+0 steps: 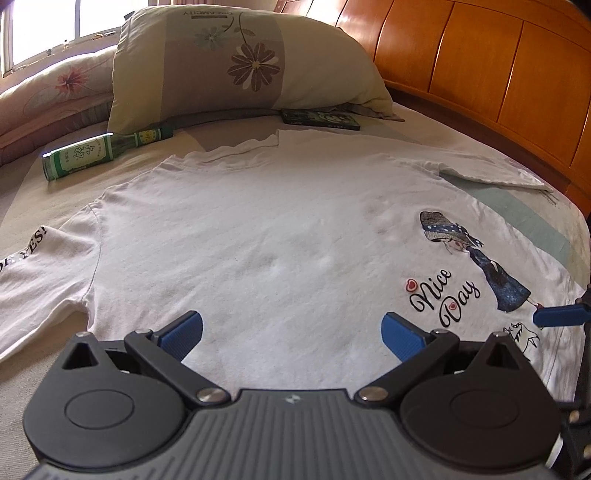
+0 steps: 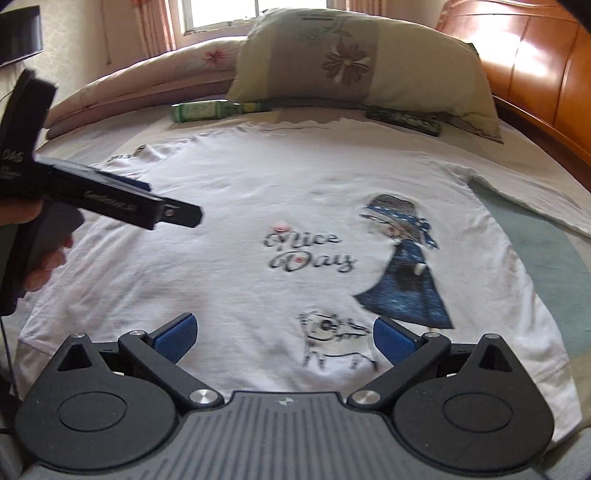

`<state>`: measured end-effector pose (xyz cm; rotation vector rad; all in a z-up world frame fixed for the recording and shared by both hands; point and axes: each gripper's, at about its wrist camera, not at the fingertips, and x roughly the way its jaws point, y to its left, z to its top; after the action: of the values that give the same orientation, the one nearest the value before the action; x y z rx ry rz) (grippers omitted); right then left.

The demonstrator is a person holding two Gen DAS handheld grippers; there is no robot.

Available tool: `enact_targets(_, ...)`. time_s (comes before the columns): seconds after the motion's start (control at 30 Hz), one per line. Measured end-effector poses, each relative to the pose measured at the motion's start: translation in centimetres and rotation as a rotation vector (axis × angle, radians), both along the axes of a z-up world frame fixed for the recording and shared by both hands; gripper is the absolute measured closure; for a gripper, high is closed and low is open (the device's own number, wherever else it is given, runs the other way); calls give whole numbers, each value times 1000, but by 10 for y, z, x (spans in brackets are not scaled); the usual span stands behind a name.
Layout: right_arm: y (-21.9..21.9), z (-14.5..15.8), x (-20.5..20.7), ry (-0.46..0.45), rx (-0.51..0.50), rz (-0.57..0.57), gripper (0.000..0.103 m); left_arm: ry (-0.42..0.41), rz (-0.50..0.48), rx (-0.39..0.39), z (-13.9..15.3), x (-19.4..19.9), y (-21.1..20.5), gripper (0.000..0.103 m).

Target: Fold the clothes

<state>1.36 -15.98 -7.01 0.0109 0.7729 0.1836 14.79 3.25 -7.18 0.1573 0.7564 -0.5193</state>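
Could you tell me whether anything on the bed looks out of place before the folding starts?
Yes: a green bottle lies on its side beside the pillow, just beyond the white shirt. It is an odd thing on a bed.

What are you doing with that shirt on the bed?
A person holds two grippers over a white T-shirt spread flat on the bed, ready to fold it. The left gripper and the right gripper are both open and grip nothing. No fold is made yet.

Sunlit window (image 2: 221, 13) behind bed (image 1: 535, 210); glossy wooden headboard (image 1: 480, 66) alongside.
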Motion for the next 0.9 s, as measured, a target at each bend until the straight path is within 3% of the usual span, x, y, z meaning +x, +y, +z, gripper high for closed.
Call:
enact_targets(0.1,26,0,-8,-13,-20,102,0,-1,1,0,0,0,0,1)
enact_targets(0.27,63,-16,-28,-9,-171,281,0,5,-8,-5,-1,-1,-3,1)
enact_targets(0.37,58,-16,-37,24,-108,290,0,10,-22,14,-4,-2,-7,1)
enact_targets(0.47,55,-15,-48,11,-145,339,0,11,-34,27,-5,-3,-11,1)
enact_targets(0.57,50,-8,-51,-7,-147,338,0,9,-46,36,-7,-6,-15,1)
enact_targets(0.67,36,0,-45,-41,-133,261,0,6,-48,38,-7,-6,-16,1)
enact_targets(0.77,18,-6,-38,11,-119,187,0,9,-48,38,-8,-6,-17,1)
enact_targets(0.9,7,-17,-49,40,-125,182,0,15,-54,50,-11,-6,-20,1)
